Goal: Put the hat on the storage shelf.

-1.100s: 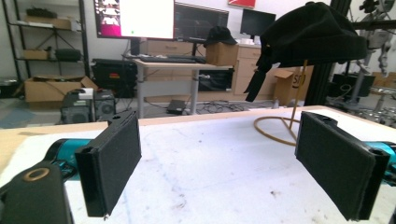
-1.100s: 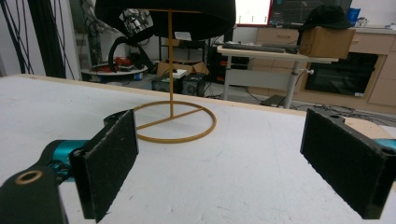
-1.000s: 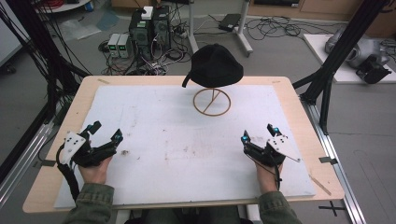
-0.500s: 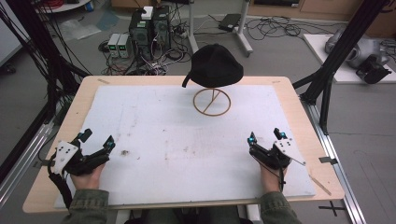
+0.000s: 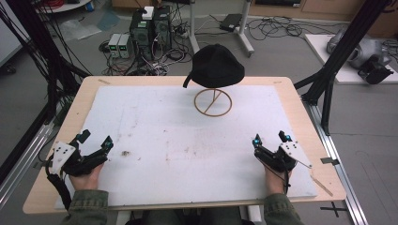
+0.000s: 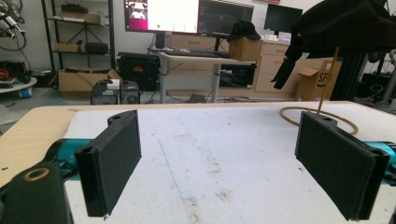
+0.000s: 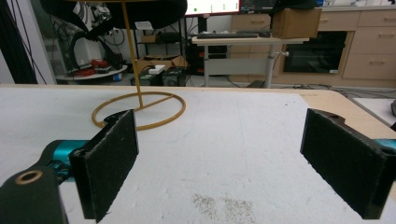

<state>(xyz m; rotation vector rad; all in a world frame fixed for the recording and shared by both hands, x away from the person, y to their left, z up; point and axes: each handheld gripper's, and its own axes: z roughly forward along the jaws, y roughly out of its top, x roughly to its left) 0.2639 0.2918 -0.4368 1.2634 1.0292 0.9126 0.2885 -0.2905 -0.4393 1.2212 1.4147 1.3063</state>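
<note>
You drew your left claw [image 5: 94,143] back and outward toward the near left corner of the table [image 5: 80,101], while your right claw [image 5: 271,139] barely shifted near the right edge. Both claws were spread wide with nothing between the jaws, resting low over the white mat [image 5: 155,126]. The black cap [image 5: 217,67] sat untouched on its wire stand [image 5: 213,101] at the far middle, well apart from both, so the reach toward it looked not yet begun.
</note>
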